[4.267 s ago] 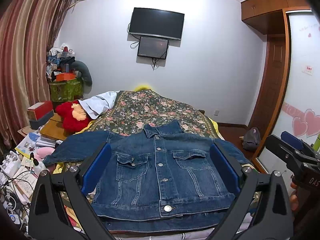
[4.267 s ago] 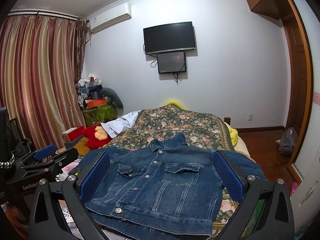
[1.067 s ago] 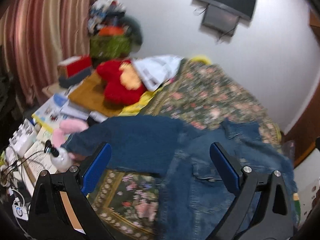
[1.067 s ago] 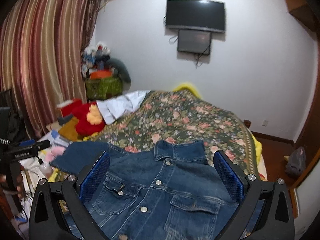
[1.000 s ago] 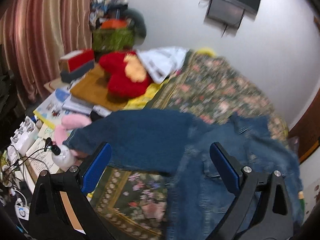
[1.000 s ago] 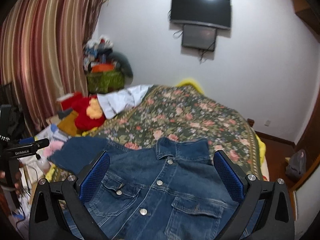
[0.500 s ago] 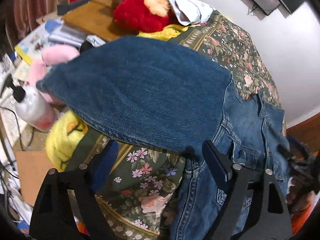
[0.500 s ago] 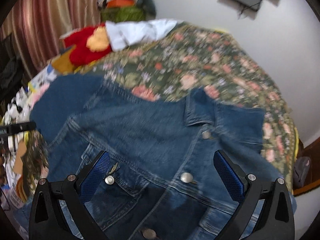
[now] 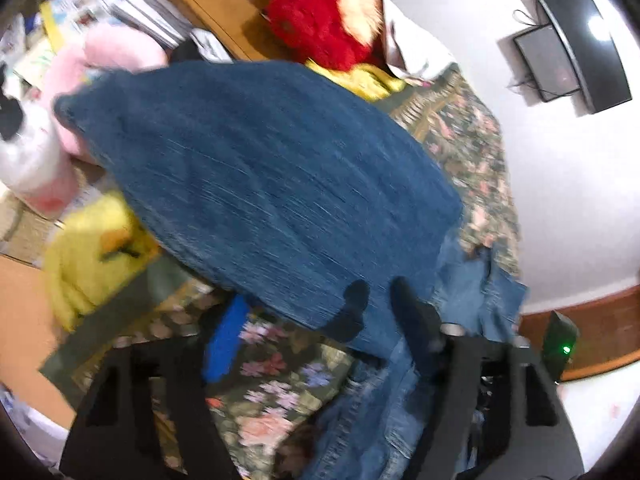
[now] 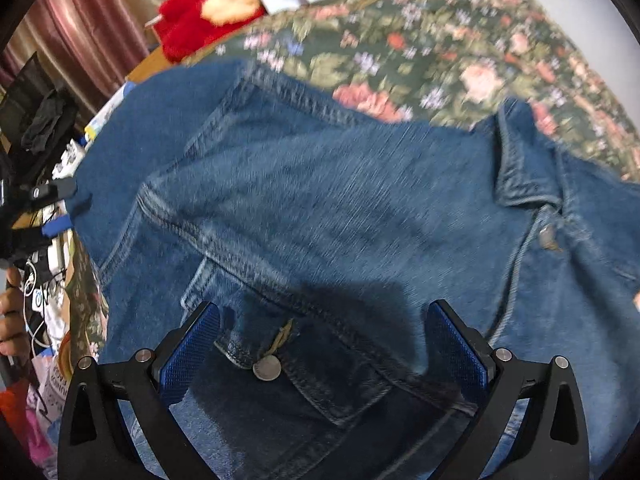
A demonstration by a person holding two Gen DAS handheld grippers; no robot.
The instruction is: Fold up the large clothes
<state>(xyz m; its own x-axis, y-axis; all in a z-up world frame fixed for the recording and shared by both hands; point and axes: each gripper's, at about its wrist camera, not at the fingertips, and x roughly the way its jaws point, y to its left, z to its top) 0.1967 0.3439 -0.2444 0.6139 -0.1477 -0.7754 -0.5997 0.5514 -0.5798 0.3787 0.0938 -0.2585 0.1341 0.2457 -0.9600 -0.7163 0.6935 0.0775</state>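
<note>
The denim jacket (image 10: 340,208) is lying front-up and buttoned on the floral bedspread (image 10: 440,40), its collar (image 10: 524,168) pointing toward the wall and one sleeve (image 9: 256,168) stretching out flat past the bed's side, over the clutter there. No fold is showing yet, so the task is only beginning: sleeves, sides and the final halving are all left, by my reading.

The left claw (image 9: 316,328) is closing in at the sleeve's lower edge near the armpit; its jaws have just been narrowing, with the denim edge lying between them, though the blur is keeping me from telling whether the pads are pressing yet. The right claw (image 10: 320,344) is hanging spread wide over the chest pocket (image 10: 304,364), holding nothing.

Beyond the collar the bedspread is offering open room. The sleeve side is crowded: a red plush toy (image 9: 320,16), a pink plush (image 9: 108,60) and a yellow pillow (image 9: 88,256) are sitting close.
</note>
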